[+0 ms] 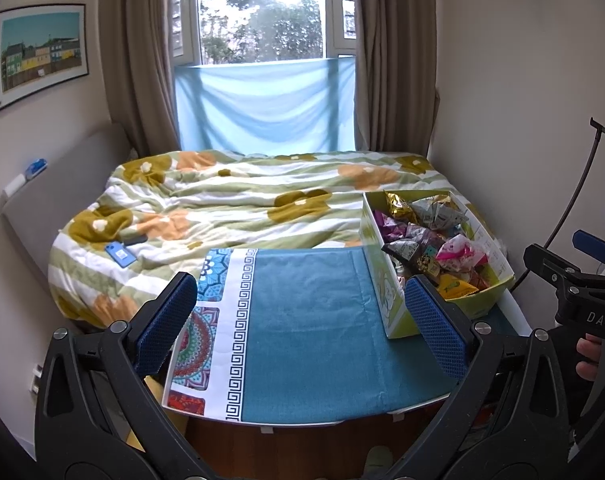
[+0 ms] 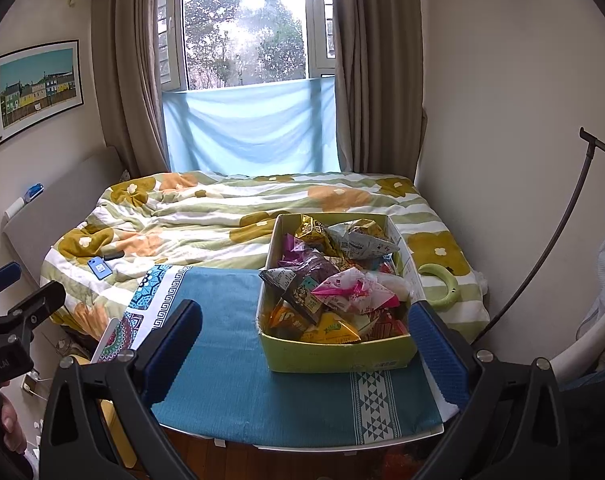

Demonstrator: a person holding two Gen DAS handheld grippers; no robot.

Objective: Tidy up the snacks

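Left gripper [image 1: 300, 320]: black plastic frame with triangular cut-outs, round silver screws at the finger pivots, two fingers [image 1: 166, 322] faced with dark blue textured pads. Right gripper [image 2: 306, 344]: same black frame, silver screws, blue dimpled pads [image 2: 438, 354]. At the right edge of the left wrist view, its black body bore white letters "DAS"; fingertips of the hand [image 1: 590, 358] showed on the handle.

Soft daylight from window [image 1: 262, 12], fisheye-warped edges

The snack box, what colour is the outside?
Yellow-green snack box, clearest in the right wrist view.
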